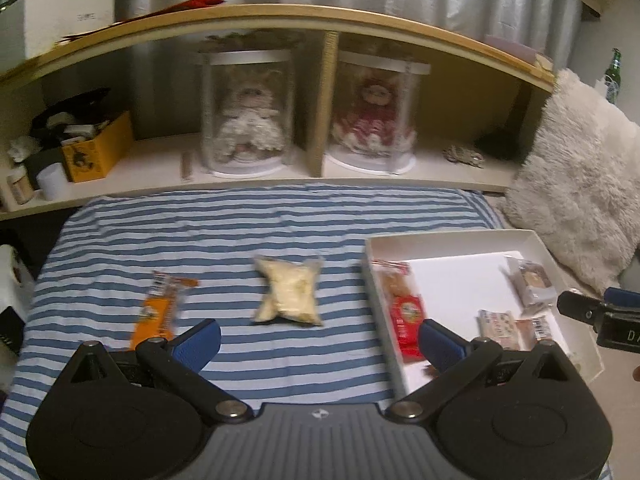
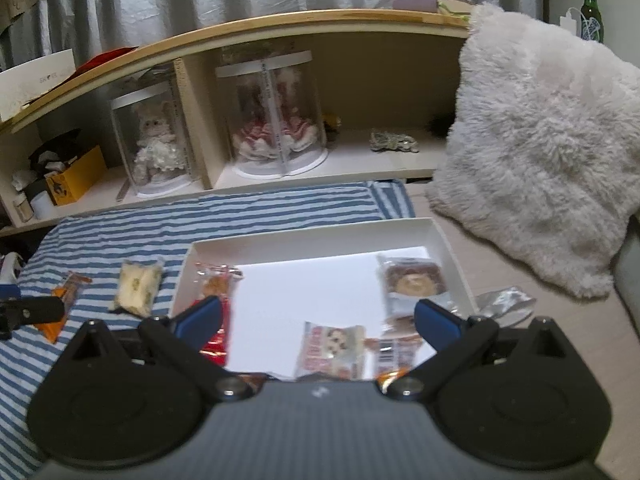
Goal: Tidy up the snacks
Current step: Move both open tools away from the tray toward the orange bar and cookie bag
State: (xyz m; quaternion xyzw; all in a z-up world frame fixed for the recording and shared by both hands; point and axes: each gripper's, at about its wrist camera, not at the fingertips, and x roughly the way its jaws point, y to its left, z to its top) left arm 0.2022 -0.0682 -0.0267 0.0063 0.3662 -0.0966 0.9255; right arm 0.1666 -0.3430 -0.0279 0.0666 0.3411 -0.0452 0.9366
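In the left wrist view the left tool (image 1: pixel 320 340) is held released, its blue pads wide apart with nothing between them, low in the frame above the striped bed (image 1: pixel 240 224). The pale packet (image 1: pixel 289 291) lies at centre, just above the gap between the pads. The orange packet (image 1: pixel 160 308) lies at lower left, beside the left pad. The white box (image 1: pixel 452 240) sits at right, with the red packet (image 1: pixel 402 308) along its left wall.

In the right wrist view the right tool (image 2: pixel 318 320) is likewise spread and grips nothing, held over the box (image 2: pixel 320 240). A small wrapped snack (image 2: pixel 334 350) is seen between its pads, and a brown cookie packet (image 2: pixel 412 280) at upper right of them.
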